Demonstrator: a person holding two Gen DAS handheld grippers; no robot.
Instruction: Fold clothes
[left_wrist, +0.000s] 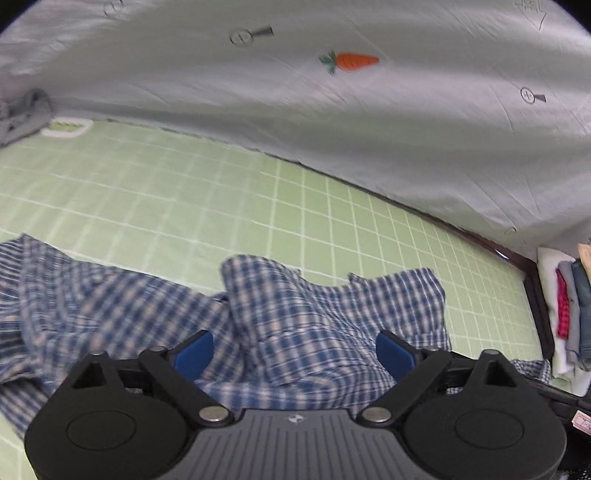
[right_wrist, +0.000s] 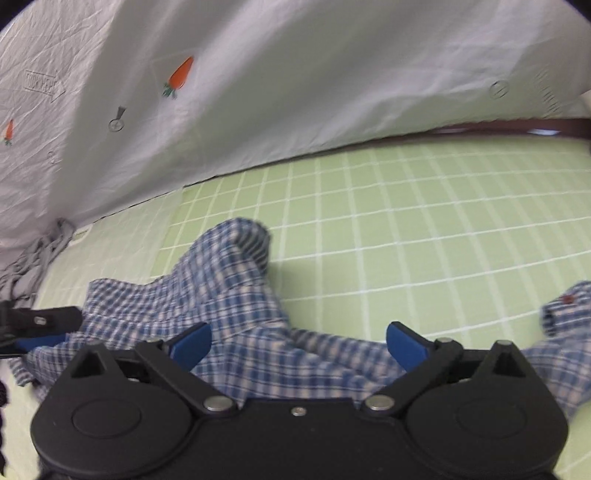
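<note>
A blue and white checked shirt (left_wrist: 288, 325) lies crumpled on a green grid-patterned bed sheet (left_wrist: 184, 192). My left gripper (left_wrist: 293, 350) is open, its blue pads wide apart just above the shirt, holding nothing. In the right wrist view the same shirt (right_wrist: 240, 302) lies bunched with a raised fold at the middle. My right gripper (right_wrist: 299, 345) is open over the shirt, empty. The left gripper's finger (right_wrist: 40, 325) shows at the left edge of the right wrist view, over the shirt's edge.
A grey-white carrot-printed cloth (left_wrist: 332, 110) hangs behind the bed. A grey garment (left_wrist: 22, 114) lies at the far left. Stacked folded clothes (left_wrist: 570, 314) stand at the right, past the bed's dark edge. A dark wooden rail (right_wrist: 517, 129) shows far right.
</note>
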